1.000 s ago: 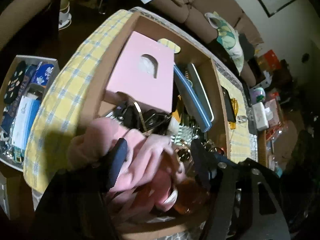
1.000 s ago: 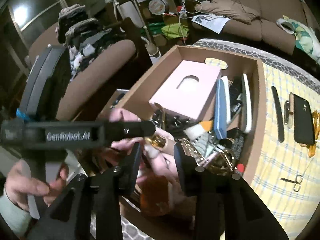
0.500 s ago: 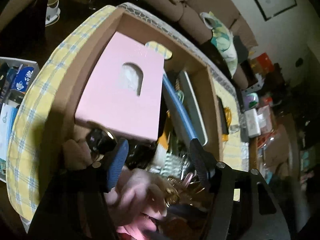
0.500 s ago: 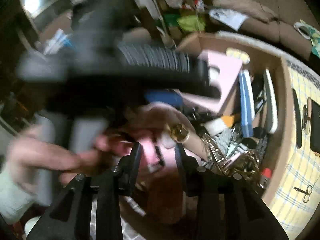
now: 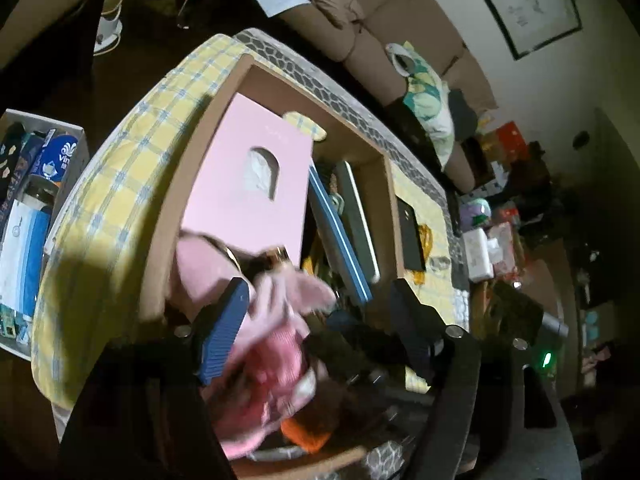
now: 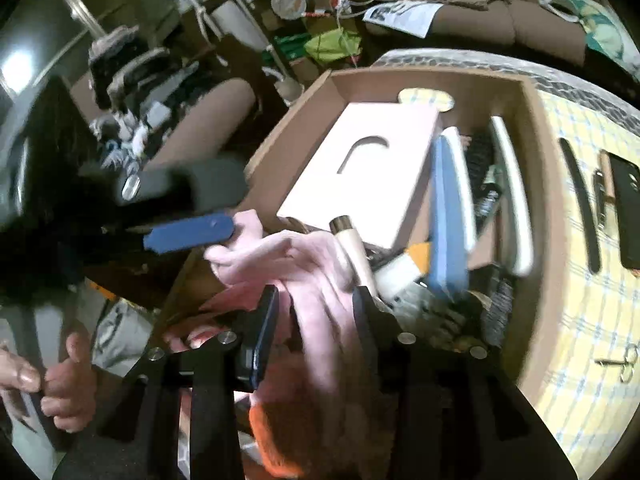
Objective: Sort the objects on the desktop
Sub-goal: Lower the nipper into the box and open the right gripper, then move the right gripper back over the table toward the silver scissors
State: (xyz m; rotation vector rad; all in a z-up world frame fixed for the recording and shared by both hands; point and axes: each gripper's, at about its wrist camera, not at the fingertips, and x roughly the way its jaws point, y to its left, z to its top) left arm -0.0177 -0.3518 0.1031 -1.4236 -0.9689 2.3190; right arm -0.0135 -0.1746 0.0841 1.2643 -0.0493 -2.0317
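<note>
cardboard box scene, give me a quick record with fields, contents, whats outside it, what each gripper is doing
container: cardboard box on a yellow checked cloth
contents: pink flat box with a cut-out window, blue-edged pad, pink cloth, assorted small clutter
outside box: black phone case and small scissors on the cloth
left gripper: jaws opening, pink cloth between them
right gripper: jaws opening, pink cloth between them
unclear: whether either gripper's pads press on the cloth; frames blurred

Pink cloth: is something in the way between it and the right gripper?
Nothing visible is in the way. The pink cloth already lies between the right gripper's two fingers, over the cardboard box. Its jaws are opening.
</note>
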